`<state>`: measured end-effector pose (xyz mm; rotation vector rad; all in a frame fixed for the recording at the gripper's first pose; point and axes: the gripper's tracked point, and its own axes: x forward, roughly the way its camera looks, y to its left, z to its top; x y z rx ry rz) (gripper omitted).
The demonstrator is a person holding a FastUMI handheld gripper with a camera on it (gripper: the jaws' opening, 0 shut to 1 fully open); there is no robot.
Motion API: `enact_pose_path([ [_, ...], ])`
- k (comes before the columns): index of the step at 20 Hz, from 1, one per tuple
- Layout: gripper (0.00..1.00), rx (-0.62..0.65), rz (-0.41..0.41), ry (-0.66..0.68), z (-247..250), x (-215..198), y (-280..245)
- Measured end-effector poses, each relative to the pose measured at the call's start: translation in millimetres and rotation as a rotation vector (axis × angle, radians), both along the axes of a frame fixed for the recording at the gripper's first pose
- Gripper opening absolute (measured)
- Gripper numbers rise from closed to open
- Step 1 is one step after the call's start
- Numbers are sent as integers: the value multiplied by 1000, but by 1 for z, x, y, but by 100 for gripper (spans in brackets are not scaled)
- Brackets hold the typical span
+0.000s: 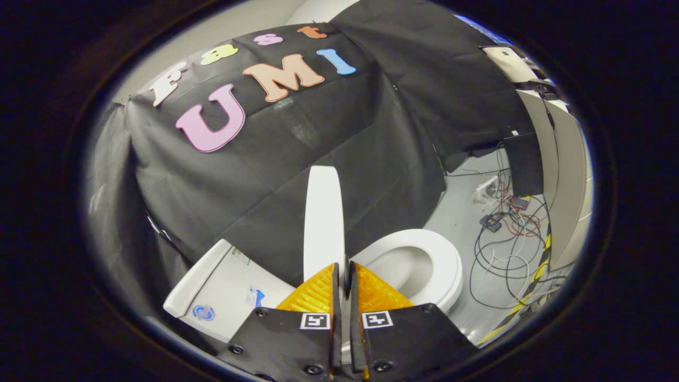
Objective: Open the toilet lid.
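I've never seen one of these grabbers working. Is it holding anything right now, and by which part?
Yes. The gripper is shut on the toilet lid, its two orange fingers pinching the lid's thin free edge, with the lid raised upright above the seat.

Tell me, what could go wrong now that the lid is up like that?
The gripper pinches only the thin edge of the raised toilet lid. It might slip out and slam onto the seat. Pushed further, the lid could knock hard against the tank.
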<state>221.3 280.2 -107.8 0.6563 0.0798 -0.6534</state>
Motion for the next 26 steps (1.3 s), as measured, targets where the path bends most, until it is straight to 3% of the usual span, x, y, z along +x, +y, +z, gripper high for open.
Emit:
enact_pose_path([
  [5, 8, -46, 62, 14, 27, 19, 34],
  [12, 8, -251, 278, 128, 56, 58, 90],
  [15, 14, -290, 365, 95, 68, 76, 127],
  [26, 15, -450, 625, 64, 72, 131, 201],
])
